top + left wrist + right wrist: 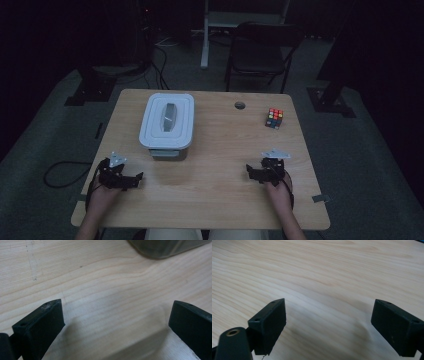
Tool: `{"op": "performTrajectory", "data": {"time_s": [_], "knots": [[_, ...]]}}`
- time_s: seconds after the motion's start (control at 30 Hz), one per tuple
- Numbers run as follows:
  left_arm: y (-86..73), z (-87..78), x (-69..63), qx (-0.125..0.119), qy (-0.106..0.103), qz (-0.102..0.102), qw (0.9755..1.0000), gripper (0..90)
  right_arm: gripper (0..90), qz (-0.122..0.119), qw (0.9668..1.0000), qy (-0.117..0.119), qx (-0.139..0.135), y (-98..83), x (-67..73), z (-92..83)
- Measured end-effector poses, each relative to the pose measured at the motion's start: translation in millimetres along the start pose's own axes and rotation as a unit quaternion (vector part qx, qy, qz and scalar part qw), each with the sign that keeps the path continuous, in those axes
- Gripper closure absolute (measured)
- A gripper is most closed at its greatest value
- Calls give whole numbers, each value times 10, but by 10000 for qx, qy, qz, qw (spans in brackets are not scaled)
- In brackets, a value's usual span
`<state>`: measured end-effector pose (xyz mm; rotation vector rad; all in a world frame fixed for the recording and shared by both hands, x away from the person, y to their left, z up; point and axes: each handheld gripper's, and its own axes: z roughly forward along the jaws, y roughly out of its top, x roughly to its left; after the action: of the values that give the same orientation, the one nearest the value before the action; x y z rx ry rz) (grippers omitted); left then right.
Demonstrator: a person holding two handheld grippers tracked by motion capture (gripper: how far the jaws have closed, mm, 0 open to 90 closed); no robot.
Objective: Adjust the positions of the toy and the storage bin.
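A white lidded storage box [167, 124] with a grey handle on its lid stands on the wooden table [220, 150], left of centre. A multicoloured puzzle cube [274, 118] sits near the far right edge. My left gripper [131, 178] rests at the near left of the table, open, with bare wood between its jaws [116, 315]; a corner of the box [165, 247] shows ahead of it. My right gripper [252, 171] rests at the near right, also open over bare wood [328, 315].
A round cable hole [240, 105] lies in the table's far side between box and cube. A dark chair [260, 52] and stand legs occupy the floor beyond the table. A cable [62, 172] loops on the floor at the left.
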<state>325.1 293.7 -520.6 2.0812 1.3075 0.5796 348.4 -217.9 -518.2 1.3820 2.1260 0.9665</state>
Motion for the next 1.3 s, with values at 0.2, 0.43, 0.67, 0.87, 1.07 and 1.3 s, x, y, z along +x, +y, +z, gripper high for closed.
{"op": "performTrajectory", "data": {"time_s": [0.2,0.43,0.67,0.87,1.07,1.3], "knots": [[91,73,81,-57,35,-19,10000,7,126,-167,9995,255,-43,219,172,181],[240,166,216,-140,109,-81,9998,7,127,-279,9981,549,-54,456,378,418],[401,292,338,-200,161,-244,9994,7,136,-344,9965,765,-44,648,557,650],[511,419,389,-244,147,-314,9991,7,136,-278,9958,867,-63,793,674,800],[609,505,408,-367,76,-343,9987,7,150,-139,9951,969,-156,986,765,939],[711,592,517,-457,-20,-332,9984,7,149,-129,9948,986,-218,1178,868,1108]]}}
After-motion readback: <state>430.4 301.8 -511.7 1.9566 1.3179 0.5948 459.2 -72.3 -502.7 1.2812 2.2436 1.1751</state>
